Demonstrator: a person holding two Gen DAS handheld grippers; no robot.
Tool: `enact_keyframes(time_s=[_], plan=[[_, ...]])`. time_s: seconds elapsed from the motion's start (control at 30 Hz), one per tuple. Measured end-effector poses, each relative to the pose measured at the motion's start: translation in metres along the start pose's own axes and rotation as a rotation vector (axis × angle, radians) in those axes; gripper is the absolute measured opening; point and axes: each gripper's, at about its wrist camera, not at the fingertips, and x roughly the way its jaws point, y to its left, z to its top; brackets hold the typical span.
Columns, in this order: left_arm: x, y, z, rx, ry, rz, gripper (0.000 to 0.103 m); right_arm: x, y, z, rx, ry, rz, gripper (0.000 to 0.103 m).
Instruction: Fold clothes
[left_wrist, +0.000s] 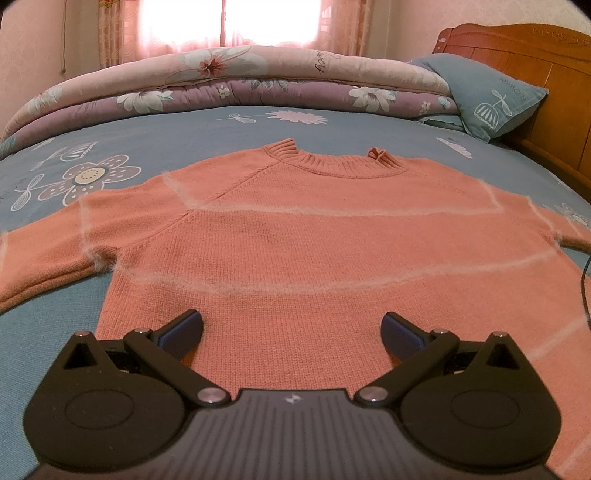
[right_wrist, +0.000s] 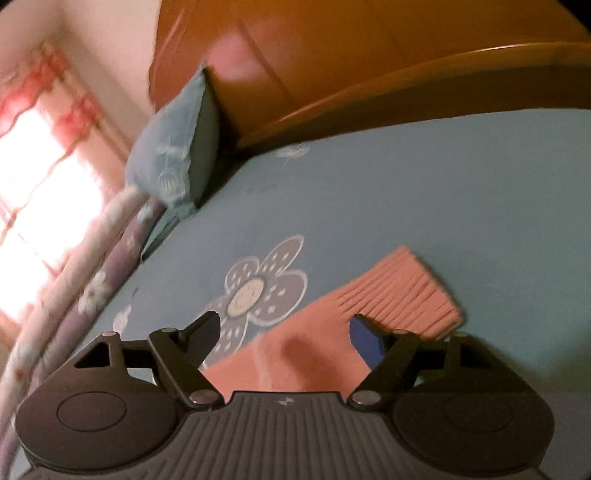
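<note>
Two grippers, one per view. Left gripper (left_wrist: 291, 328): black linkage arms, blue pads, jaws wide apart and clamped on nothing, hanging over the hem end of the sweater. Right gripper (right_wrist: 286, 328): same build, jaws likewise wide apart, the sleeve (right_wrist: 314, 350) lying under the gap between them, pads not pressing it; this view is motion-blurred.

One sweater (left_wrist: 295, 236), salmon-pink knit, spread flat on the bed with its ribbed round collar (left_wrist: 334, 162) at the far end. Pale fuzzy lines cross the chest and sleeves. One ribbed cuff (right_wrist: 402, 291) ends the sleeve beyond the right gripper.

One bedsheet (left_wrist: 177, 129), blue with printed flowers, bare on all sides of the sweater; most open room lies beyond the cuff, toward the headboard.

One folded quilt (left_wrist: 236, 81), floral, pink over purple, behind the collar. One blue pillow (left_wrist: 480, 96) beside it. One wooden headboard (left_wrist: 535, 62), glossy orange-brown. One curtained window (left_wrist: 229, 22) behind the quilt.
</note>
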Motion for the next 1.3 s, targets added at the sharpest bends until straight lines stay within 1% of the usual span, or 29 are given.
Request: enact_keyframes(time_s=[0.03, 0.07, 0.1, 0.13, 0.23, 0.3, 0.37, 0.43, 0.5, 0.6, 0.67, 0.73, 0.77, 0.83, 0.9, 0.93, 0.97, 1.0, 1.03, 1.07, 1.1, 1.17, 1.2, 1.27, 1.3], plan=[[0.0, 0.0, 0.0, 0.0, 0.0, 0.0, 0.102, -0.004, 0.006, -0.002, 0.009, 0.0, -0.03, 0.083], [0.0, 0.0, 0.0, 0.0, 0.0, 0.0, 0.102, -0.007, 0.016, -0.004, 0.001, 0.0, -0.044, 0.087], [0.0, 0.0, 0.0, 0.001, 0.0, 0.001, 0.102, -0.009, 0.027, -0.006, -0.014, 0.004, -0.044, 0.087], [0.0, 0.0, 0.0, 0.002, 0.001, 0.001, 0.102, -0.008, 0.04, -0.008, -0.041, 0.022, -0.004, 0.088], [0.0, 0.0, 0.0, 0.004, 0.001, 0.003, 0.102, -0.007, 0.084, -0.024, -0.098, 0.111, 0.175, 0.091], [0.0, 0.0, 0.0, 0.003, 0.001, 0.002, 0.102, 0.002, 0.119, -0.04, -0.137, 0.204, 0.293, 0.091], [0.0, 0.0, 0.0, 0.003, 0.0, 0.002, 0.102, 0.017, 0.149, -0.062, -0.154, 0.324, 0.369, 0.094], [0.0, 0.001, 0.0, 0.003, 0.0, 0.002, 0.102, 0.03, 0.177, -0.086, -0.172, 0.44, 0.439, 0.094], [0.0, 0.0, 0.0, 0.001, 0.001, 0.001, 0.102, 0.034, 0.192, -0.109, -0.2, 0.521, 0.468, 0.094], [0.0, 0.0, 0.0, 0.0, -0.001, -0.001, 0.102, 0.027, 0.203, -0.136, -0.293, 0.539, 0.472, 0.094], [0.0, 0.0, 0.0, 0.0, -0.001, -0.001, 0.102, 0.024, 0.202, -0.138, -0.332, 0.512, 0.439, 0.094], [0.0, 0.0, 0.0, 0.0, -0.001, -0.001, 0.102, 0.02, 0.19, -0.129, -0.29, 0.482, 0.402, 0.094], [0.0, 0.0, 0.0, 0.0, 0.0, 0.0, 0.102, 0.017, 0.182, -0.122, -0.272, 0.459, 0.371, 0.094], [0.0, 0.0, 0.0, 0.001, 0.0, 0.0, 0.102, 0.009, 0.167, -0.108, -0.293, 0.375, 0.259, 0.094], [0.0, 0.0, 0.0, 0.001, 0.0, 0.0, 0.102, 0.002, 0.153, -0.1, -0.385, 0.284, 0.087, 0.094], [0.0, 0.0, 0.0, 0.001, 0.0, 0.0, 0.102, 0.002, 0.148, -0.096, -0.41, 0.272, 0.027, 0.094], [0.0, -0.001, 0.0, 0.002, 0.0, 0.001, 0.102, 0.001, 0.144, -0.092, -0.407, 0.278, 0.033, 0.094], [0.0, -0.001, 0.0, 0.003, 0.0, 0.002, 0.102, -0.002, 0.142, -0.089, -0.376, 0.284, 0.045, 0.094], [0.0, -0.002, 0.0, 0.004, 0.0, 0.003, 0.102, -0.003, 0.144, -0.087, -0.342, 0.283, 0.041, 0.095], [0.0, -0.002, 0.0, 0.006, 0.001, 0.005, 0.102, -0.005, 0.15, -0.087, -0.328, 0.283, 0.058, 0.095], [0.0, -0.002, 0.0, 0.008, 0.002, 0.007, 0.102, -0.008, 0.157, -0.088, -0.329, 0.288, 0.106, 0.096], [0.0, -0.003, 0.0, 0.012, 0.003, 0.011, 0.102, -0.011, 0.173, -0.094, -0.335, 0.322, 0.203, 0.102], [0.0, -0.004, 0.0, 0.013, 0.003, 0.012, 0.102, -0.01, 0.182, -0.098, -0.34, 0.341, 0.24, 0.102], [0.0, -0.004, 0.0, 0.015, 0.004, 0.013, 0.102, -0.001, 0.198, -0.108, -0.368, 0.357, 0.287, 0.102], [0.0, -0.004, 0.0, 0.015, 0.004, 0.014, 0.102, 0.005, 0.205, -0.114, -0.39, 0.364, 0.293, 0.102]])
